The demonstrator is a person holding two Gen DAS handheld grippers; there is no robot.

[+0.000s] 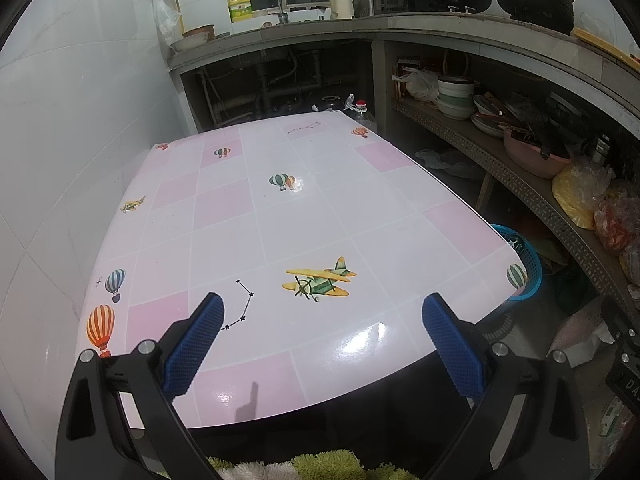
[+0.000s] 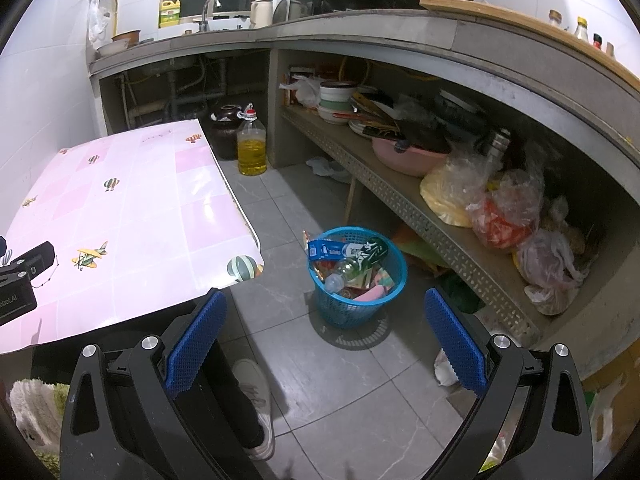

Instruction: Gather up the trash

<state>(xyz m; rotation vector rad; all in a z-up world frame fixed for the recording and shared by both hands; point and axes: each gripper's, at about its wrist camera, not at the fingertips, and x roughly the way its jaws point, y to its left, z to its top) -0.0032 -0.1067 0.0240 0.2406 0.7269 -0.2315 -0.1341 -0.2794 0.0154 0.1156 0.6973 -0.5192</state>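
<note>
Blue trash basket sits on the floor just off the table's corner, stuffed with a plastic bottle and wrappers. Right gripper hangs above it, jaws spread wide, empty. Left gripper is over the table, also wide and empty.

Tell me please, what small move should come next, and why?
Probably none but drawing both grippers back: the table shows only its printed cloth, the blue basket on the floor already holds a bottle and wrappers, and the left gripper and right gripper are open, holding nothing.
</note>
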